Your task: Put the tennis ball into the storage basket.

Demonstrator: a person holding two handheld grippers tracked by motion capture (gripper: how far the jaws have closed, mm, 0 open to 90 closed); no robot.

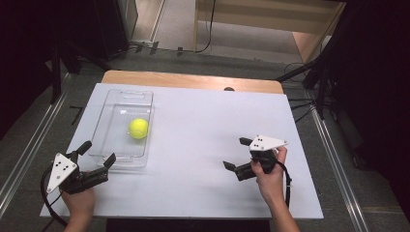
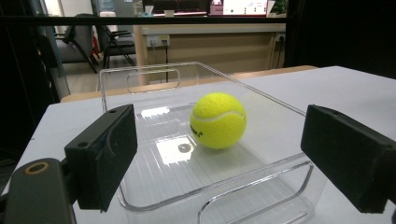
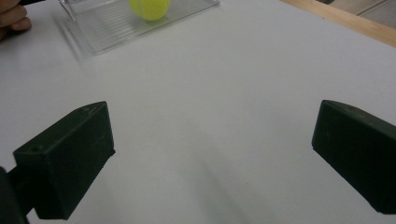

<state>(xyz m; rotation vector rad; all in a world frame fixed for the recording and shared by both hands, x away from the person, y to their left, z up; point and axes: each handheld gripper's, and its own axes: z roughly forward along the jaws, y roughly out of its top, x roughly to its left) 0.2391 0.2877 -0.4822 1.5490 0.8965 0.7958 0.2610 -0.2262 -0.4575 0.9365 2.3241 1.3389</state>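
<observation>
Tennis ball (image 2: pixel 218 120) lies in the clear tray (image 2: pixel 261 93), ahead of the left tool (image 2: pixel 229 156), jaws apart.

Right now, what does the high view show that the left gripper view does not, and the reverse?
High view alone: both hands, the right gripper open over the bare white table, the whole clear plastic tray near the left gripper. Left gripper view alone: the tray's cut-out handles, the white seam and dark print on the yellow tennis ball, chairs and a counter behind. Both share: the ball lying inside the tray, the left gripper's black jaws open.
</observation>
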